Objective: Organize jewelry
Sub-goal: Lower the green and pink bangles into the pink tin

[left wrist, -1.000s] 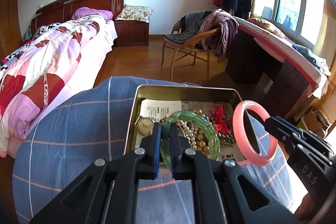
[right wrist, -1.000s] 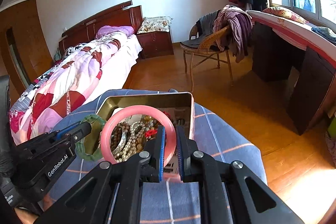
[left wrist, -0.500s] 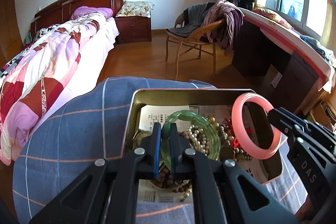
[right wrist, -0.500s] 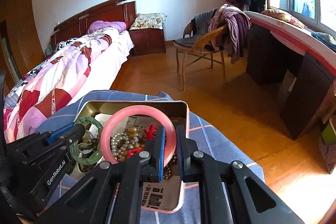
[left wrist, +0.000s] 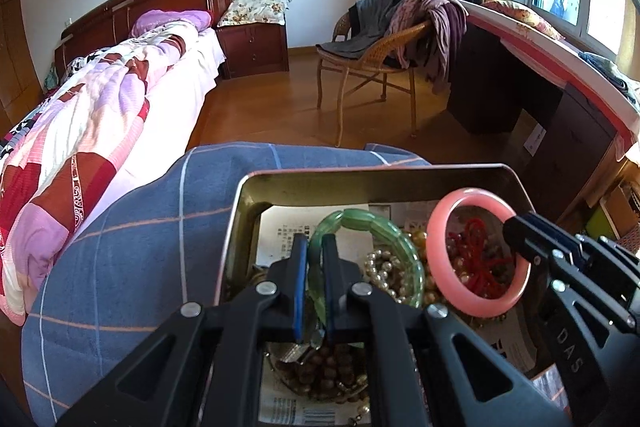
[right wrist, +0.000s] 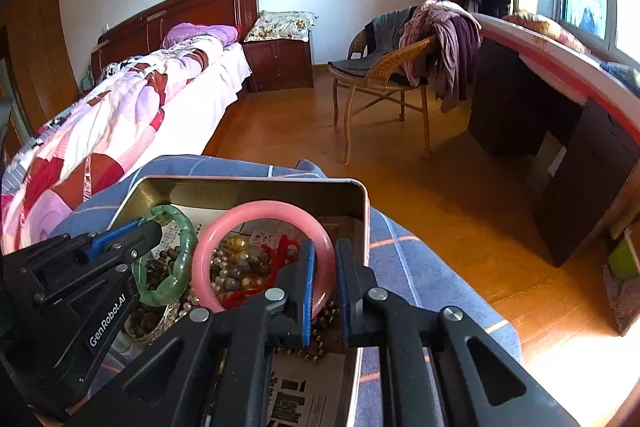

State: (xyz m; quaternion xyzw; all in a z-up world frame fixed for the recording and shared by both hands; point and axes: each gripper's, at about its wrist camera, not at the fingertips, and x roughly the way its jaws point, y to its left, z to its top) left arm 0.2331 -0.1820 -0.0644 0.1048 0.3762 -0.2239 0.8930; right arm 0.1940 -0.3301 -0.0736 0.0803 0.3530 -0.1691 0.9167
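L wrist view: L gripper clamped tight on green bangle, jaws nearly together w/ the band pinched between blue pads; bangle stands upright over the tin, its far arc above printed paper lining. Tin sits on blue checked cloth. Inside the tin: pearls, brown bead string, red cord knot, all heaped. R gripper comes in from right edge, gripping pink bangle, which is also upright over the tin, just beside the green one; can't tell if the two touch. R wrist view: R gripper closed on pink bangle, near arc of the ring held between pads, ring tilted up over beads and red cord. L gripper at left, green bangle in its tips, low in tin near left wall. Bed, wicker chair w/ clothes behind.
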